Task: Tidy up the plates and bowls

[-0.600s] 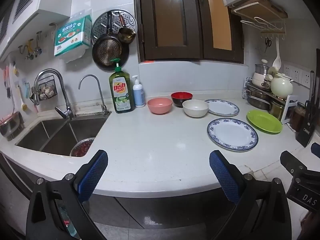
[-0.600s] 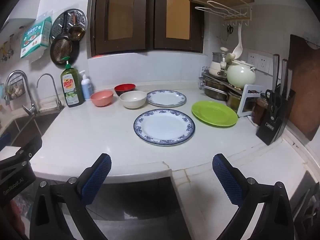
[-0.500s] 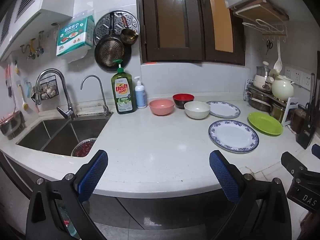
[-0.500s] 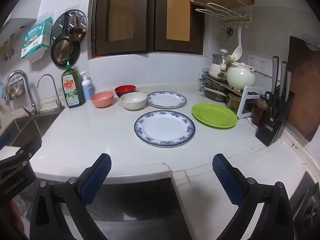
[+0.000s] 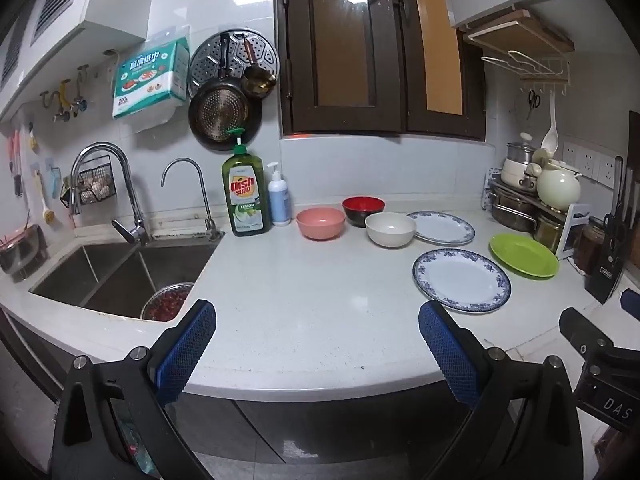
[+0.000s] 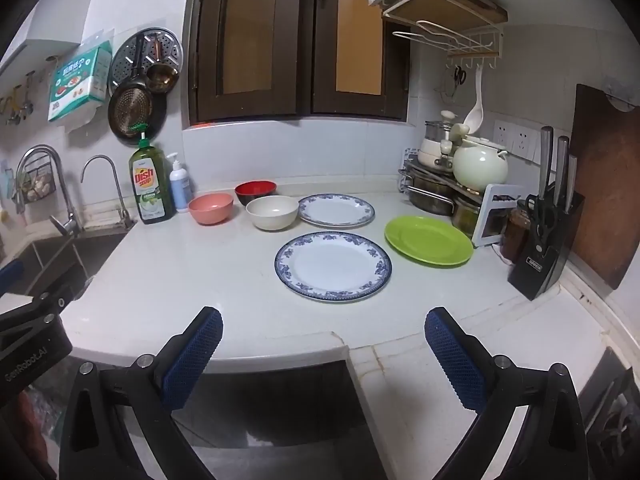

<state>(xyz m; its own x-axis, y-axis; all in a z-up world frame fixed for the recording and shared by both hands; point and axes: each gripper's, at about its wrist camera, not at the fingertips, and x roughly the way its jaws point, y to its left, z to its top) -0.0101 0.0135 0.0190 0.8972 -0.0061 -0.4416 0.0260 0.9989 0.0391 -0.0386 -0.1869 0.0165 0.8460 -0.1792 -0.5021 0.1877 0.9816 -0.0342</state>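
On the white counter (image 6: 180,272) stand a pink bowl (image 6: 211,208), a red bowl (image 6: 255,191) and a white bowl (image 6: 272,212) in a cluster. A blue-rimmed plate (image 6: 333,265) lies in front, a second blue-rimmed plate (image 6: 337,210) behind it, and a green plate (image 6: 429,241) to the right. The left wrist view shows the same pink bowl (image 5: 320,222), white bowl (image 5: 390,229) and near plate (image 5: 461,280). My left gripper (image 5: 318,348) and right gripper (image 6: 324,356) are open and empty, held off the counter's front edge.
A double sink (image 5: 116,276) with two taps lies at the left, a dish soap bottle (image 5: 245,196) and a pump bottle (image 5: 279,195) beside it. A pot rack (image 6: 448,192), a jar and a knife block (image 6: 546,248) crowd the right corner. A wall cabinet (image 6: 296,40) hangs above.
Both views have shifted slightly, the dishes sitting a little closer and lower in frame. The dishes have not moved and both grippers stay open.
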